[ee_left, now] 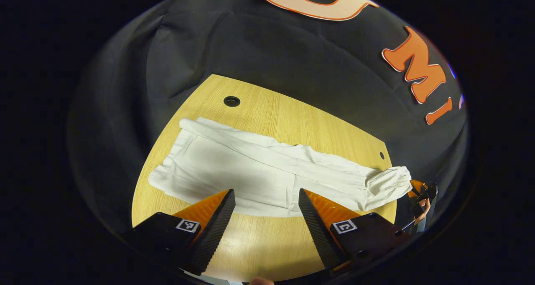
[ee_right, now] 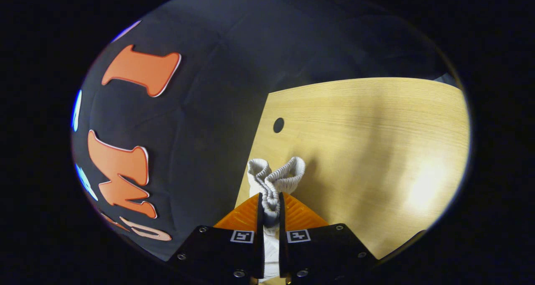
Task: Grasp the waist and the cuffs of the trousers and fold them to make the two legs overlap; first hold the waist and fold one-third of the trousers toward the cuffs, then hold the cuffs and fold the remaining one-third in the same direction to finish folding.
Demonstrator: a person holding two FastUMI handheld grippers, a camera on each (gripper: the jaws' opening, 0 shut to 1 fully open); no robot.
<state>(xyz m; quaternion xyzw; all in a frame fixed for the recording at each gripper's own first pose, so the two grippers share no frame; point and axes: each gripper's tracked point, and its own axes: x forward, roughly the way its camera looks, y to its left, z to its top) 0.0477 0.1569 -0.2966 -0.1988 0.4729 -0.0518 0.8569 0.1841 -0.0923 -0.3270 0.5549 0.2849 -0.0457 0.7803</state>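
White trousers (ee_left: 267,172) lie flat along the wooden table (ee_left: 284,113), the two legs one on top of the other. The wide waist end (ee_left: 171,159) is at the left; the gathered ribbed cuffs (ee_left: 391,182) are at the right. My left gripper (ee_left: 266,192) hangs open over the near edge of the trousers' middle, nothing between its fingers. In the right gripper view my right gripper (ee_right: 271,195) is shut on the bunched ribbed cuffs (ee_right: 276,174), held a little above the table (ee_right: 376,130). The right gripper (ee_left: 422,192) also appears far off, at the cuff end.
A round cable hole (ee_left: 231,101) sits in the table beyond the waist end, and a smaller hole (ee_left: 381,155) near the cuffs. A hole (ee_right: 278,125) lies just past the held cuffs. Black cloth surrounds the table edges. Bare wood spreads to the right in the right gripper view.
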